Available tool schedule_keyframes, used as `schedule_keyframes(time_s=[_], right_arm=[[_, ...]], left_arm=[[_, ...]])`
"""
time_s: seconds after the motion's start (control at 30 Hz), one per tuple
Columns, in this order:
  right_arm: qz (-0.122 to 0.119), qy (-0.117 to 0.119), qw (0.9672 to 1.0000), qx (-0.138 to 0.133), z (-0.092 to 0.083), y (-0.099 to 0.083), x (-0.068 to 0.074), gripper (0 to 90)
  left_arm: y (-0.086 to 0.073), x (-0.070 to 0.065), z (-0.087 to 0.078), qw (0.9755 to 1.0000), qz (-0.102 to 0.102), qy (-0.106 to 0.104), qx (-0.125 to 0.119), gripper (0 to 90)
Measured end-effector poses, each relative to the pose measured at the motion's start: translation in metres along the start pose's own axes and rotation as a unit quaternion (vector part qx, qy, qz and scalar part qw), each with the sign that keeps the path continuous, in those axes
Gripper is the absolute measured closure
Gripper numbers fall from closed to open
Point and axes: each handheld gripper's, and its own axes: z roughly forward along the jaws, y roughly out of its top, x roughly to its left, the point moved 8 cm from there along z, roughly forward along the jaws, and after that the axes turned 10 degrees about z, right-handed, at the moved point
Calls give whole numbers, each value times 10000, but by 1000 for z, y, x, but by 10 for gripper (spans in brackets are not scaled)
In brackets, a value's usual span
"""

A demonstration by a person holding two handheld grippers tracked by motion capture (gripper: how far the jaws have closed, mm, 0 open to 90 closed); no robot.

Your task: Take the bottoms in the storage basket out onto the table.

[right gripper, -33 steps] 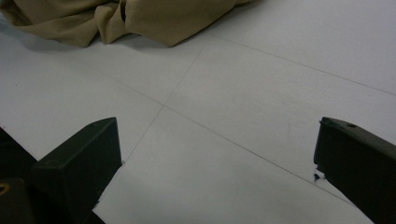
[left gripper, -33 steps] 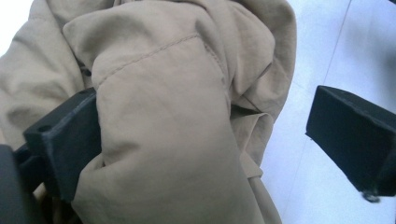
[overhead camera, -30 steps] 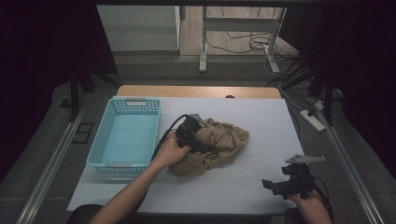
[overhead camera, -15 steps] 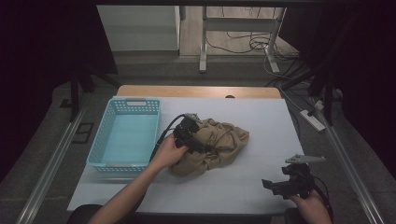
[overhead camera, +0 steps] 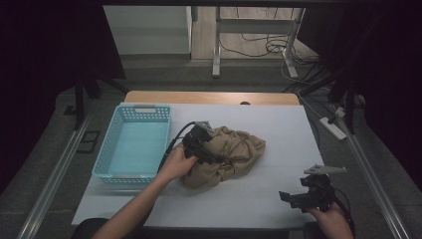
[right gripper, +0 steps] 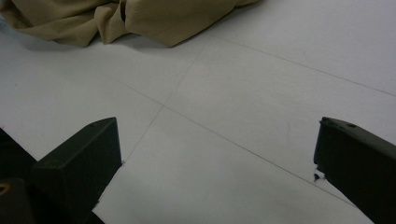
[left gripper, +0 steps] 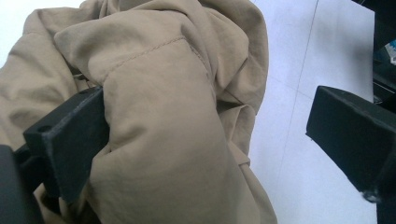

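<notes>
The person's bare left forearm reaches up from the bottom edge toward the middle, its hand (overhead camera: 175,164) wrapped around the black left gripper (overhead camera: 211,158). In the left gripper view its jaws are spread wide, one pressed against cloth, the other clear of it. The right hand (overhead camera: 332,220) sits low at the near right corner, holding the black right gripper (overhead camera: 288,198) pointing left, jaws wide apart.

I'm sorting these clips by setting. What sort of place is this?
Probably a lab or workshop rigged for recording, not a home: a white-covered table in a dark room, loose cables across the floor behind it, metal rails alongside. On the table lie a tan garment and a blue basket.
</notes>
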Motion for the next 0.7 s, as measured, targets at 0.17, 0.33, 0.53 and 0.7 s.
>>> schedule_keyframes(time_s=[0.17, 0.33, 0.53, 0.7], right_arm=[[-6, -4, 10000, 2, 0, 0, 0, 10], [-1, -1, 10000, 4, 0, 0, 0, 10], [-5, -3, 10000, 0, 0, 0, 0, 10], [-12, -4, 10000, 2, 0, 0, 0, 10]], left_arm=[[0, -1, -3, 10000, -38, -28, -44, 23], [-1, -3, -4, 9998, -124, -71, -111, 15], [-1, -6, -6, 9998, -150, -59, -114, 9], [-1, -9, -9, 9997, -182, -73, -129, 6]])
